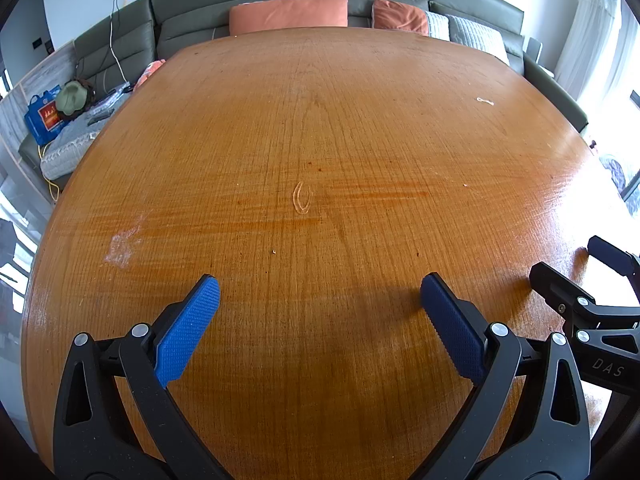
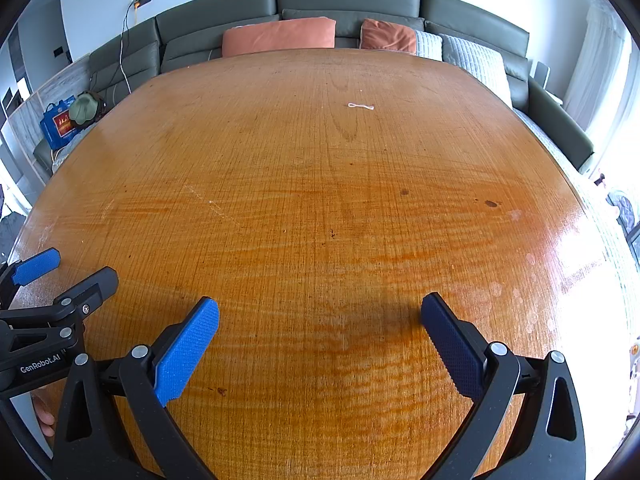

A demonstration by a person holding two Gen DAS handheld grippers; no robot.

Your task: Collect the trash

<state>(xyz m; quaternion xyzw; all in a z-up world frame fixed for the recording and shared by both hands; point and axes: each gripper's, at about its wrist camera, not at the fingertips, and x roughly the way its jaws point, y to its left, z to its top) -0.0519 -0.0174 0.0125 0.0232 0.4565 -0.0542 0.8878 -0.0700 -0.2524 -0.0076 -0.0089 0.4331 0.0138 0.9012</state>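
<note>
Now both grippers, left (image 1: 320, 294) & right (image 2: 320, 314), fingers apart, empty, over wood table (image 2: 320, 208); white scrap (image 2: 361, 107) far side.

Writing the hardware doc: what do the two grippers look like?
The left gripper and right gripper match: black plastic scissor-style arms with silver rivets, and textured blue pads on the fingers. The left body reads "GenRobot.AI", the right "DAS". No cables or sleeves show.

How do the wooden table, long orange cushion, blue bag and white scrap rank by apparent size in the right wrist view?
1. wooden table
2. long orange cushion
3. blue bag, though farther off
4. white scrap
</note>
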